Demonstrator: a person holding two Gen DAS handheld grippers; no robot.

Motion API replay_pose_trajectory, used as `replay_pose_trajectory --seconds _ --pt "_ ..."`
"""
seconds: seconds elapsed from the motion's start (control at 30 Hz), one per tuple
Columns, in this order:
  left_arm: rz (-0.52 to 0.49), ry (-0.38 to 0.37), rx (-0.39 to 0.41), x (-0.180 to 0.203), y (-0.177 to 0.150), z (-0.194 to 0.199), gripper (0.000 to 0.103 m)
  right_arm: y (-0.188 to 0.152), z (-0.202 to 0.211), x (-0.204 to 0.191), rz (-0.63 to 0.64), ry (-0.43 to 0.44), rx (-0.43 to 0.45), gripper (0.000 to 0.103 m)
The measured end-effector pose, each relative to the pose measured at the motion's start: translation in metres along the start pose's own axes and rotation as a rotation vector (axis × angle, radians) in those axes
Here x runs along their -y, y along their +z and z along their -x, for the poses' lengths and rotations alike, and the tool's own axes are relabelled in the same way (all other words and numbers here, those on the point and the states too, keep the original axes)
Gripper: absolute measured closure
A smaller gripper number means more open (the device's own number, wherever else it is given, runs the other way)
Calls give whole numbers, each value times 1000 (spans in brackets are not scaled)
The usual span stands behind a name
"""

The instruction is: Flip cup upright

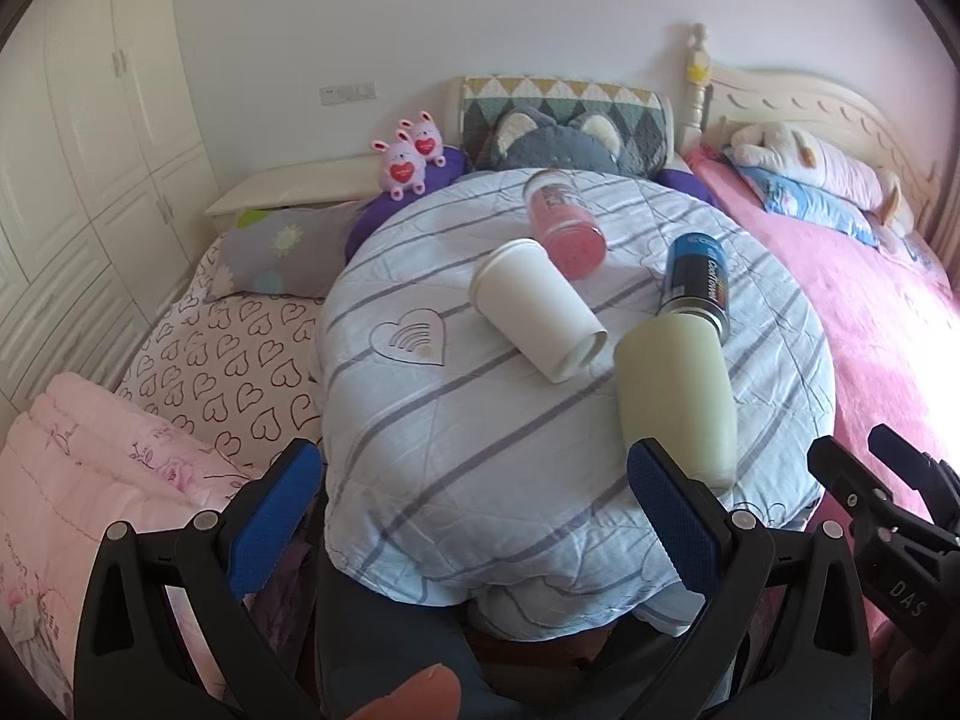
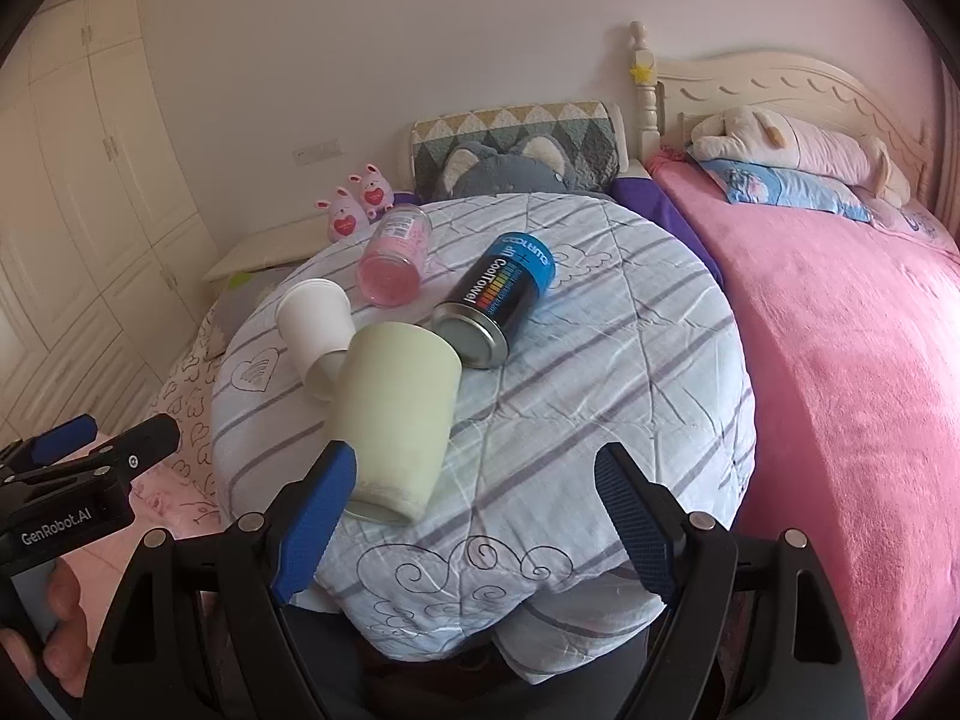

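Several cups lie on their sides on a round table under a striped light-blue cloth [image 1: 480,420]. A pale green cup [image 1: 678,384] lies nearest, its base toward me; it also shows in the right wrist view [image 2: 396,414]. A white paper cup [image 1: 534,312] [image 2: 315,330], a pink clear cup [image 1: 564,225] [image 2: 396,258] and a blue-black can [image 1: 699,279] [image 2: 498,294] lie beyond. My left gripper [image 1: 474,516] is open and empty at the table's near edge. My right gripper [image 2: 474,516] is open and empty, its left finger [image 2: 318,516] beside the green cup's base.
A pink bed [image 2: 840,360] runs along the right. A heart-print cover [image 1: 228,360] and pink folded quilt [image 1: 90,480] lie on the left. Plush toys [image 1: 414,153] and a grey cushion [image 1: 564,144] sit behind the table. White wardrobes [image 1: 78,150] stand at left.
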State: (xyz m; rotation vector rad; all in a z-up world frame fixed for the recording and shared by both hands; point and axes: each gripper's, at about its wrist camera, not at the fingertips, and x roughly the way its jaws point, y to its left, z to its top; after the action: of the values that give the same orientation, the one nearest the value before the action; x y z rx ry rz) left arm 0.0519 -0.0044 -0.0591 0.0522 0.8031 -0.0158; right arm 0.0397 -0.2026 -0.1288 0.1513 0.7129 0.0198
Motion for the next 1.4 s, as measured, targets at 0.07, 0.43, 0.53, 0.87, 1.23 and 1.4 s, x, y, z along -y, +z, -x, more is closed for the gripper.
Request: replay_pose_trajectory --seconds 0.07,0.43,0.53,0.87,1.23,1.4 --pt "-2 -1 -3 3 1 -2 0 -1 0 4 -2 -6 1 20" --pt "-42 -35 -29 26 3 -11 0 -12 1 22 -24 -9 -12 20" --pt "-53 -57 -43 34 7 -15 0 -13 2 28 -39 -13 -11 20" --pt "-91 -99 -79 64 14 -31 0 -15 1 46 -71 -26 -19 20" --pt "-131 -145 -165 99 26 -75 0 -18 -7 68 -108 -56 -33 20" --pt "-115 -160 -210 105 31 -98 0 -17 -15 77 -124 -64 -48 20"
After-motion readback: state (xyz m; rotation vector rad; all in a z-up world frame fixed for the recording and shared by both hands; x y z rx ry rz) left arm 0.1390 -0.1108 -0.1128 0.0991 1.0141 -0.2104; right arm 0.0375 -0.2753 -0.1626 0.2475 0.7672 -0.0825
